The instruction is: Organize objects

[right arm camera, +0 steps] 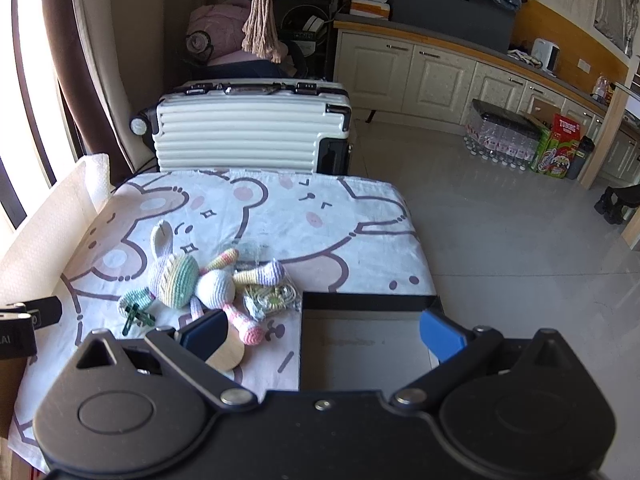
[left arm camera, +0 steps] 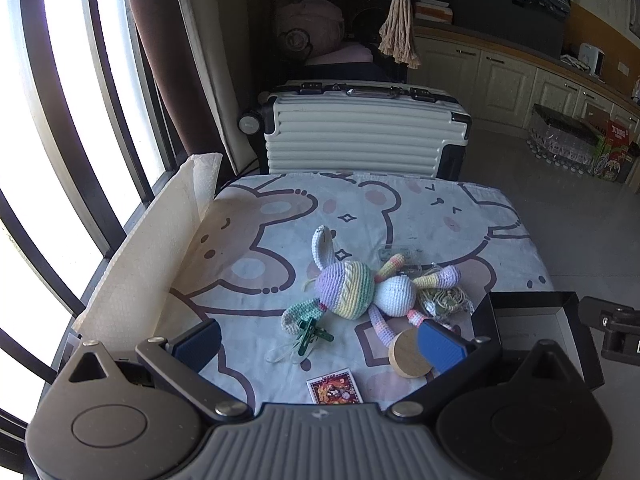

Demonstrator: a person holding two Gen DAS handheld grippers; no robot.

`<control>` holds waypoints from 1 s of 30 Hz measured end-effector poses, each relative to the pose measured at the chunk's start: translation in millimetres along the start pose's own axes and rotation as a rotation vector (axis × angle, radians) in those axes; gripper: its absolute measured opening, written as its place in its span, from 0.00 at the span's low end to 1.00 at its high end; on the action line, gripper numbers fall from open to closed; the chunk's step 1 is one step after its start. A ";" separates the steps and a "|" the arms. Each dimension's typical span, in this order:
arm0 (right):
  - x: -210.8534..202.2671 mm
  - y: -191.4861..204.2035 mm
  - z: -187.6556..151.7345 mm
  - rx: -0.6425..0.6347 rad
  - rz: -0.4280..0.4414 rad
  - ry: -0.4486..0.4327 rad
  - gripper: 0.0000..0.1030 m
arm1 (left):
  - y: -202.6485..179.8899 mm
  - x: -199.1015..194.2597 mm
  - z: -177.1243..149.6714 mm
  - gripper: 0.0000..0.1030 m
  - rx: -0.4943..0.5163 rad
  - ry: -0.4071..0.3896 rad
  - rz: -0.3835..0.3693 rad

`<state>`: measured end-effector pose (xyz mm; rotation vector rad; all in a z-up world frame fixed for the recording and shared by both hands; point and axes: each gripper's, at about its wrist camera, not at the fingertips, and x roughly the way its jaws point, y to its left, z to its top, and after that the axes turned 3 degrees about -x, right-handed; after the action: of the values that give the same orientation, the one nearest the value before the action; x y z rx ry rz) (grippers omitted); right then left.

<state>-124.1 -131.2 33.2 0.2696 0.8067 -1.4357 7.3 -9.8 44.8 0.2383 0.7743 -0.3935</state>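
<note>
A pastel crochet bunny (left arm camera: 360, 288) (right arm camera: 188, 276) lies in the middle of the cartoon-bear cloth. A green clip (left arm camera: 314, 334) (right arm camera: 138, 316) lies by its ear. A clear bag of small items (left arm camera: 444, 300) (right arm camera: 272, 296) sits to its right. A round wooden lid (left arm camera: 408, 354) (right arm camera: 228, 354) and a red card pack (left arm camera: 334, 390) lie near the front. An open black box (left arm camera: 532, 312) (right arm camera: 360, 344) stands at the right. My left gripper (left arm camera: 320, 344) is open and empty above the clip and lid. My right gripper (right arm camera: 320, 336) is open and empty, over the box's left wall.
A white suitcase (left arm camera: 364, 136) (right arm camera: 248, 136) stands behind the table. White paper towel (left arm camera: 148, 248) (right arm camera: 48, 232) lines the left edge by the window. Cabinets (right arm camera: 440, 72) and drink crates (right arm camera: 556, 148) stand across the tiled floor on the right.
</note>
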 end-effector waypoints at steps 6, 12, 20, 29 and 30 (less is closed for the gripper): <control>-1.5 2.1 25.6 0.016 0.004 -0.018 1.00 | 3.3 0.1 23.6 1.00 -0.023 -0.019 0.000; 9.5 5.9 45.2 0.031 0.006 -0.011 1.00 | 4.9 5.7 45.1 1.00 -0.026 -0.037 0.008; 48.4 17.6 52.8 0.061 0.022 0.041 1.00 | 7.2 43.3 41.0 1.00 -0.034 0.017 0.020; 105.7 30.3 34.4 0.149 0.117 0.130 0.95 | 10.1 113.5 14.7 1.00 -0.050 0.181 0.037; 112.5 32.3 32.2 0.161 0.134 0.142 0.94 | 9.8 123.3 10.6 1.00 -0.051 0.210 0.037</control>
<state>-90.9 -232.6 -24.6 0.5444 0.7735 -1.3678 98.1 -36.2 -35.6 0.2488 0.9836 -0.3164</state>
